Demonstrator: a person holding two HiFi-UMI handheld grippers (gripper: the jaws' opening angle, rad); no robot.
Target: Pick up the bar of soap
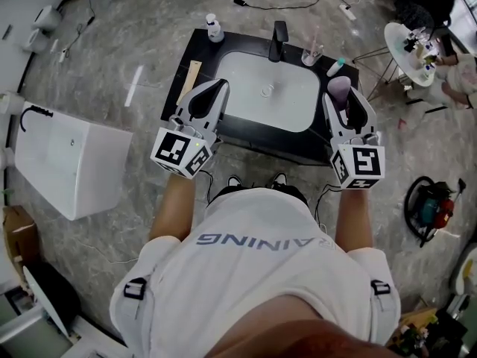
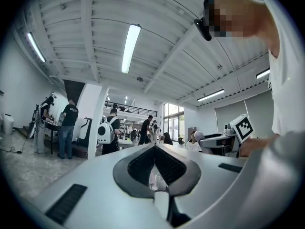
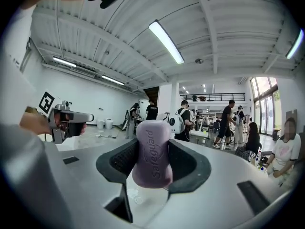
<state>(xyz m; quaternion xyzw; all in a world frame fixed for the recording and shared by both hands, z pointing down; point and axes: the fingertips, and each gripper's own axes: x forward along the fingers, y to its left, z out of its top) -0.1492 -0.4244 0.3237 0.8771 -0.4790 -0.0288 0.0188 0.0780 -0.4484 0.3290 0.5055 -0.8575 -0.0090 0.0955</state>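
The purple bar of soap (image 3: 152, 152) stands upright between the dark pads of my right gripper (image 3: 153, 149), which is shut on it; raised lettering runs along its face. From the head view the soap (image 1: 339, 90) shows at the tip of the right gripper (image 1: 344, 97), held over the right end of the black counter (image 1: 186, 62). My left gripper (image 1: 222, 85) hovers over the left side of the white sink basin (image 1: 226, 64). Its jaws (image 2: 153, 147) meet at the tips with nothing between them. Both gripper views look up toward the ceiling.
On the counter's back edge stand a black faucet (image 1: 279, 40), a small bottle (image 1: 215, 28) and a clear cup (image 1: 311, 54). A white box (image 1: 71, 162) stands on the floor at left, a round table (image 1: 410, 45) and a vacuum (image 1: 428, 207) at right. Several people stand farther back.
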